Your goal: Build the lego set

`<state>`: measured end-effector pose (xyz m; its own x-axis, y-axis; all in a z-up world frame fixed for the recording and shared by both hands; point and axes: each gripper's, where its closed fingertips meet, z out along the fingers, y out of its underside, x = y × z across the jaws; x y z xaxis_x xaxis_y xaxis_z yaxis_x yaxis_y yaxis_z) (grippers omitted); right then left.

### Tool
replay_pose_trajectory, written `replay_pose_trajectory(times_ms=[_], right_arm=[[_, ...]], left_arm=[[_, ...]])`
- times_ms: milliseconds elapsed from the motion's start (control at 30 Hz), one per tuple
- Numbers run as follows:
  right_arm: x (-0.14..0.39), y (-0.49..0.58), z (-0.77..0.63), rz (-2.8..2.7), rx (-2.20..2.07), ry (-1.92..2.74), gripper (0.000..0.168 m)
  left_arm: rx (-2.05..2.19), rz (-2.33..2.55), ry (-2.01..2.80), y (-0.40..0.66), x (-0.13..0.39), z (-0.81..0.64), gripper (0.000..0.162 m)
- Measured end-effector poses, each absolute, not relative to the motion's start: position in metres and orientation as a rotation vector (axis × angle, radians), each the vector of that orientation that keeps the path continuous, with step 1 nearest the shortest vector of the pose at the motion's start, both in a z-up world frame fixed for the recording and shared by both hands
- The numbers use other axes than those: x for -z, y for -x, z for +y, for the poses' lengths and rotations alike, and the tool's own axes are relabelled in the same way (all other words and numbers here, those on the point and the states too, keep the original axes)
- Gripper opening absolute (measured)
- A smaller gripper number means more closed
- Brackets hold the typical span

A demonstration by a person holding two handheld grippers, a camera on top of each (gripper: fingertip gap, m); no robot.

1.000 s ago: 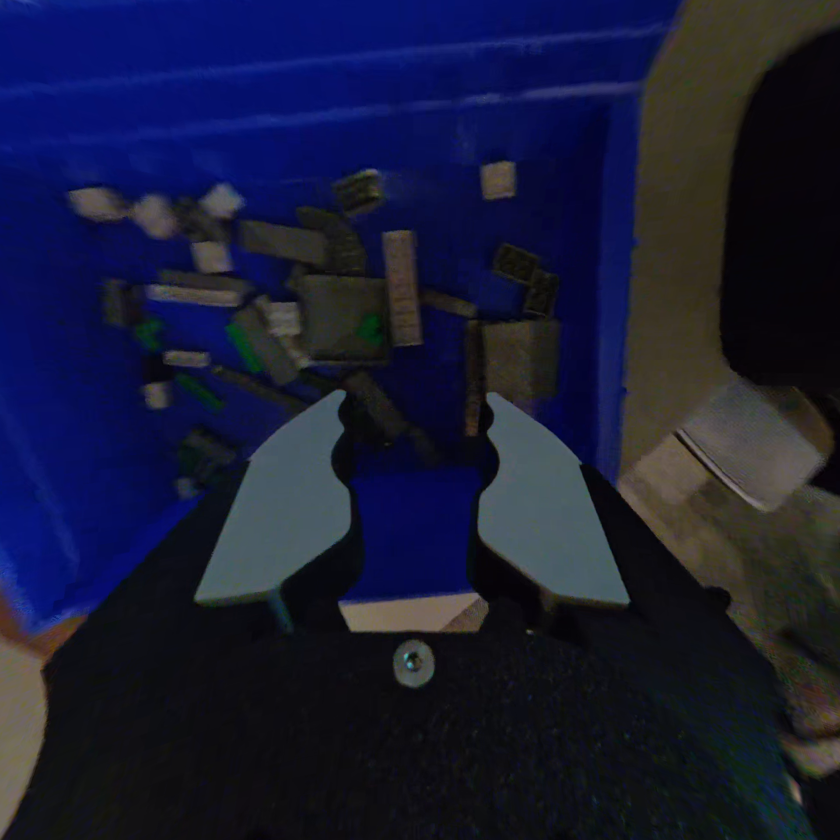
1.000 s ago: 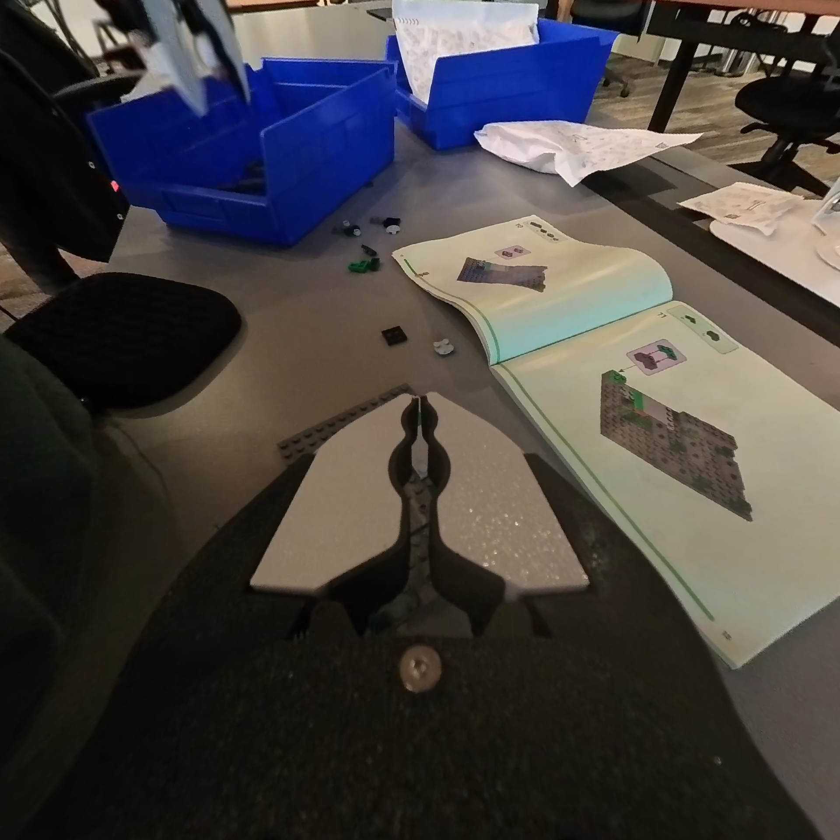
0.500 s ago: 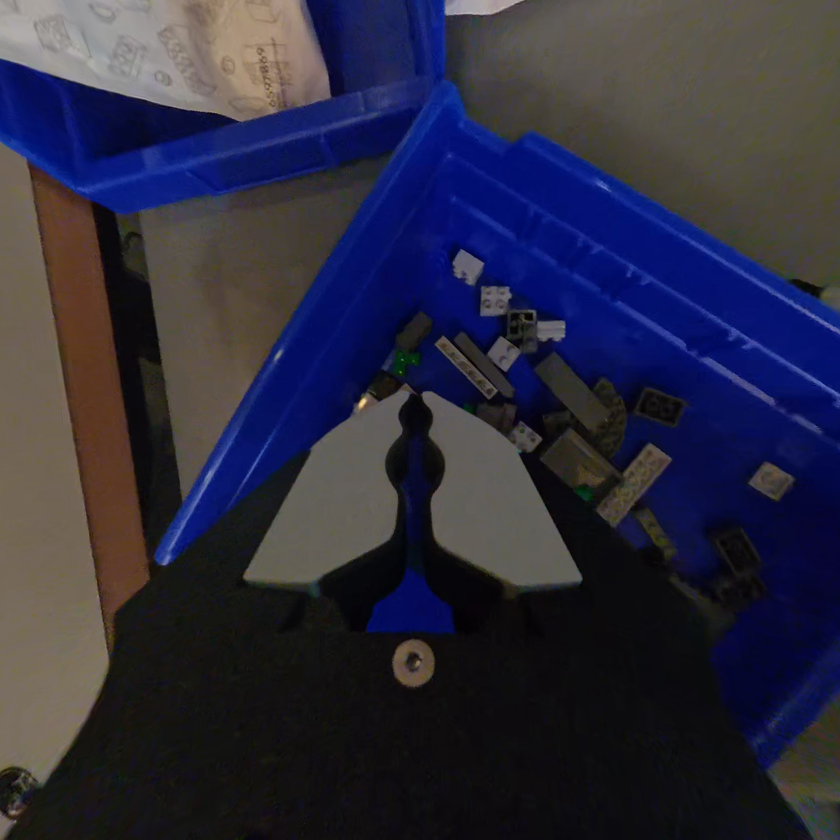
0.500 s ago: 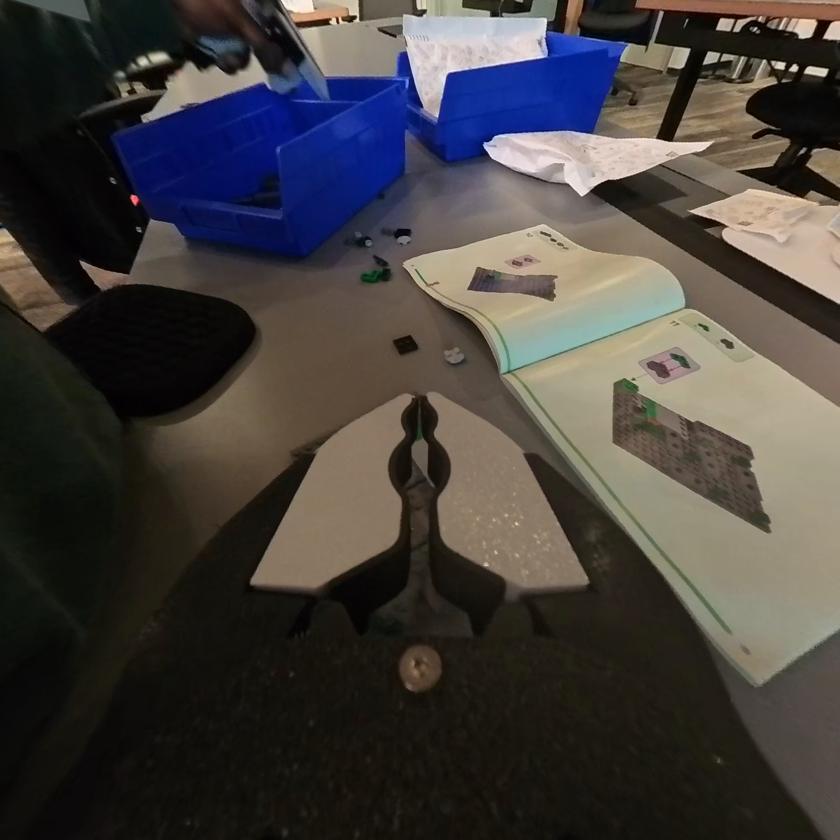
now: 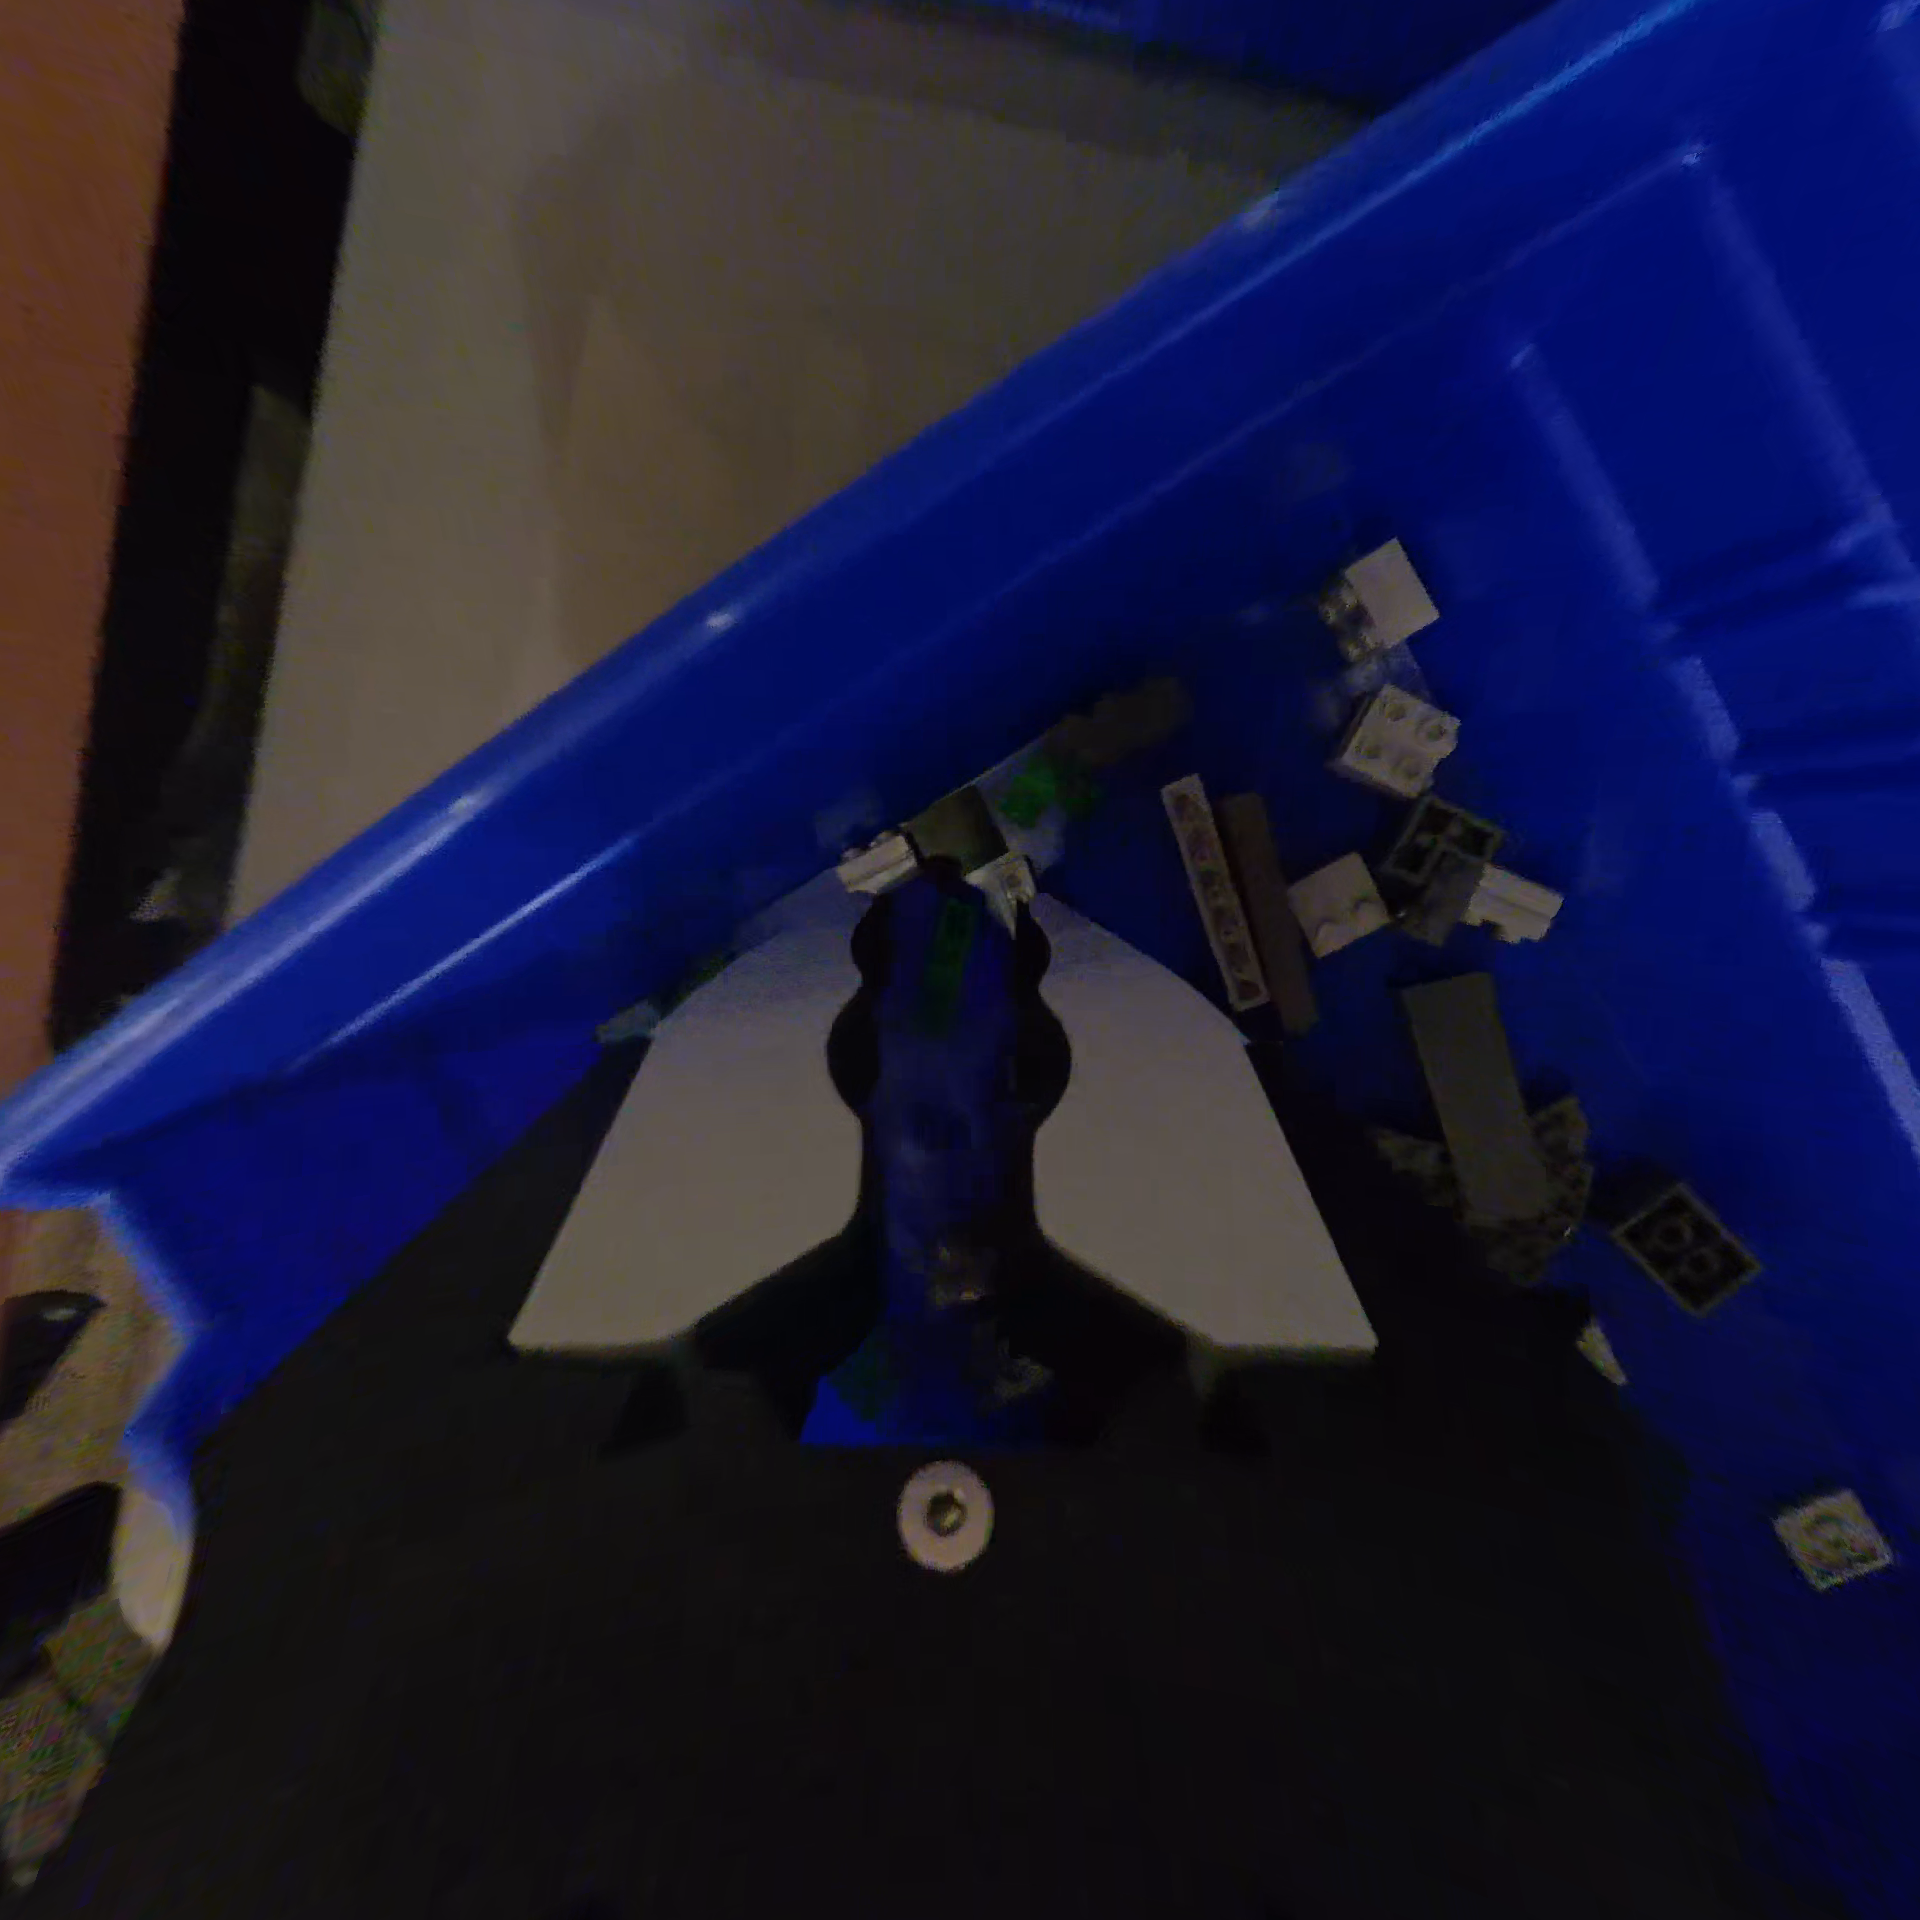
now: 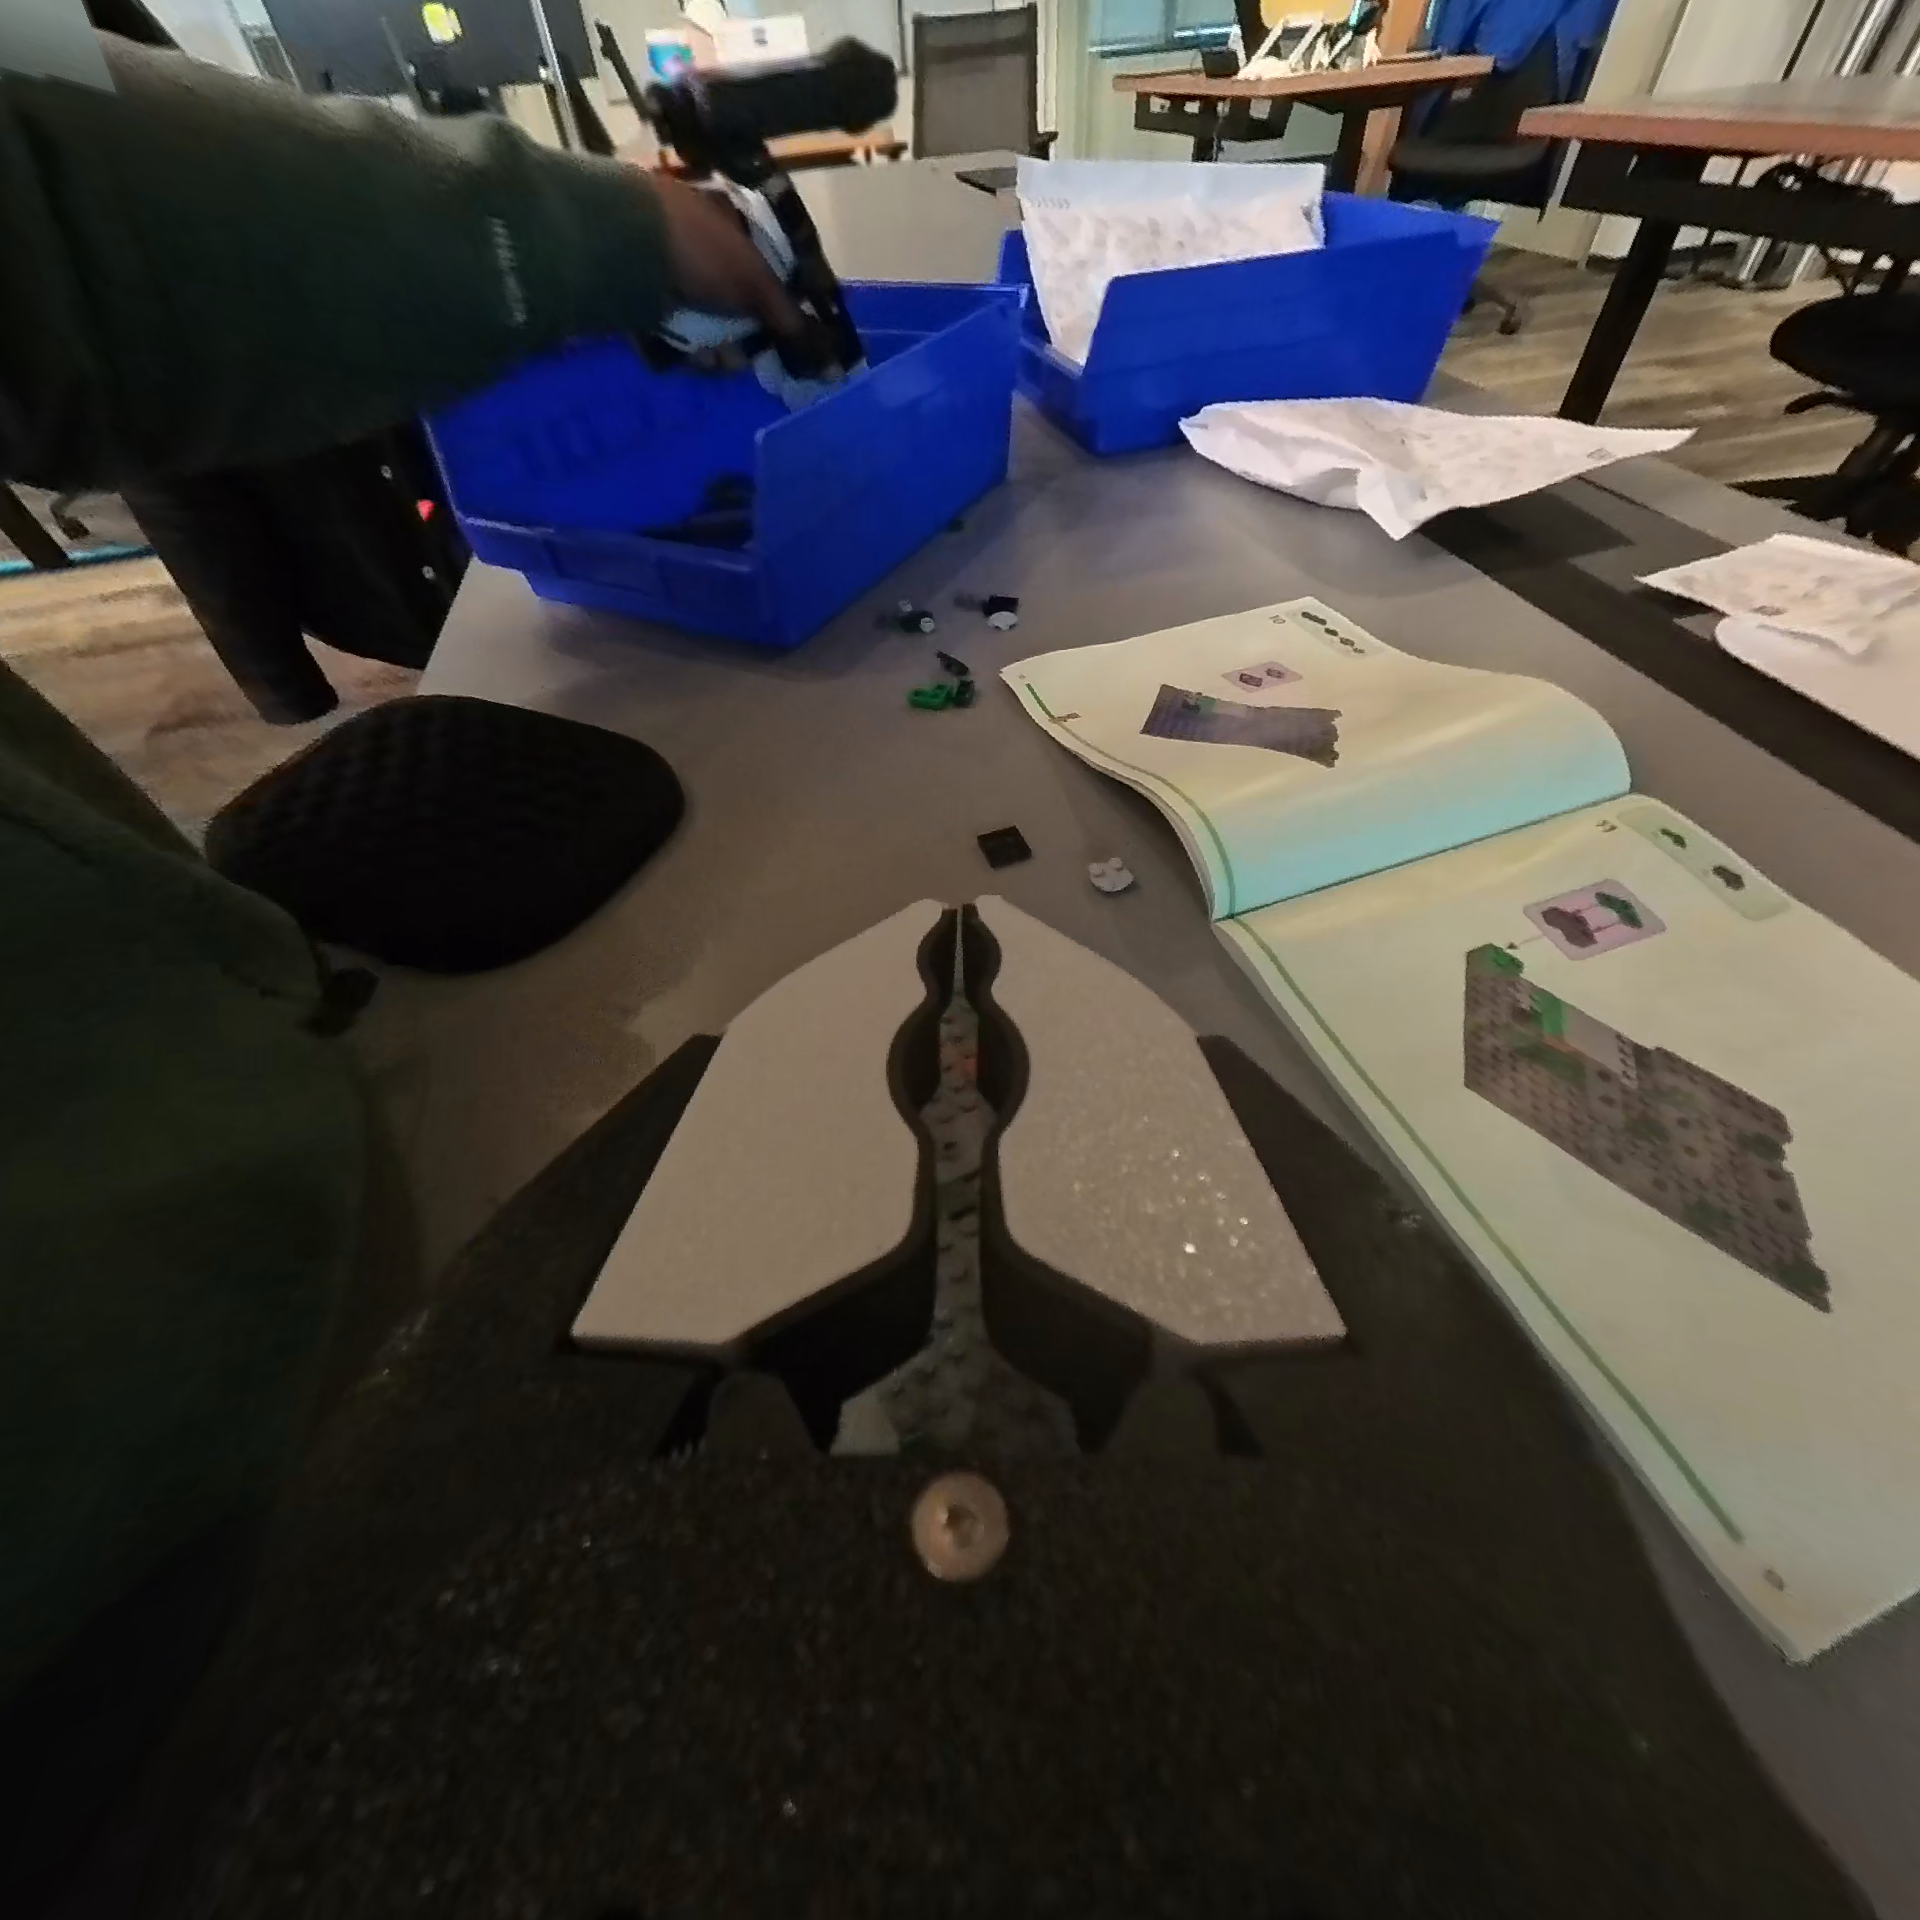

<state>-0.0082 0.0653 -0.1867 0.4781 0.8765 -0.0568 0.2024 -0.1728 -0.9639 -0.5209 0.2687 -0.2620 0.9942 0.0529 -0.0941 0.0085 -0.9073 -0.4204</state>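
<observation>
The left gripper (image 5: 971,899) reaches down into the blue bin (image 5: 727,748), its jaws parted by a narrow gap with the tips right at a small dark-and-white lego piece (image 5: 951,847) that lies against the bin's near side wall; whether the tips actually touch that piece cannot be told through the blur. To the right of the tips, on the bin floor, loose lego bricks (image 5: 1392,732) in white, grey and dark tones lie scattered toward the far corner, among them two long thin plates (image 5: 1242,914) side by side.

The right gripper (image 6: 958,914) hangs low over the counter (image 6: 790,790), its jaws clenched on a thin grey studded lego plate (image 6: 958,1132) that runs back along the slot between them. Just beyond the tips a small black tile (image 6: 1004,846) and a small white round piece (image 6: 1112,875) rest on the counter, with an open instruction booklet (image 6: 1455,935) to their right. Farther on, a few small green and dark pieces (image 6: 940,694) lie near the bin's front wall. A second blue bin (image 6: 1268,332) holding white paper stands behind, toward the far edge, and a crumpled paper sheet (image 6: 1423,457) lies beside it. A black chair seat (image 6: 447,831) sits at the counter's left edge.
</observation>
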Motion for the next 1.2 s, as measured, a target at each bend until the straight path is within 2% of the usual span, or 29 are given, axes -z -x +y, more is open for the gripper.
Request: replay_pose_trajectory(times_ms=[33, 167, 367, 500, 667, 833, 933, 1000, 1133, 1200], right_arm=[[0.185, 0.008, 0.064, -0.941, -0.795, 1.657, 0.000], [0.180, 0.008, 0.060, -0.937, -0.815, 1.635, 0.000], [0.173, 0.002, 0.059, -0.915, -0.817, 1.619, 0.000], [0.171, 0.001, 0.059, -0.904, -0.827, 1.611, 0.000], [0.169, 0.000, 0.058, -0.904, -0.823, 1.606, 0.000], [0.168, -0.003, 0.059, -0.890, -0.827, 1.603, 0.000], [0.168, -0.004, 0.059, -0.881, -0.843, 1.604, 0.000], [0.168, -0.005, 0.060, -0.875, -0.843, 1.604, 0.000], [0.168, -0.006, 0.060, -0.868, -0.855, 1.605, 0.000], [0.167, -0.005, 0.059, -0.871, -0.853, 1.603, 0.000]], left_arm=[[-0.142, -0.078, 2.699, 0.522, 0.265, 0.271, 0.023], [-0.061, -0.254, 2.662, 0.527, 0.273, 0.280, 0.027], [0.027, -0.341, 2.672, 0.529, 0.278, 0.282, 0.017], [0.069, -0.344, 2.676, 0.525, 0.277, 0.283, 0.028], [0.103, -0.322, 2.674, 0.518, 0.277, 0.285, 0.032], [0.089, -0.203, 2.625, 0.510, 0.272, 0.294, 0.022], [0.027, -0.179, 2.675, 0.515, 0.282, 0.288, 0.027], [0.053, -0.213, 2.657, 0.517, 0.283, 0.288, 0.024], [0.093, -0.273, 2.670, 0.524, 0.284, 0.281, 0.032], [0.079, -0.265, 2.660, 0.526, 0.285, 0.280, 0.031]])
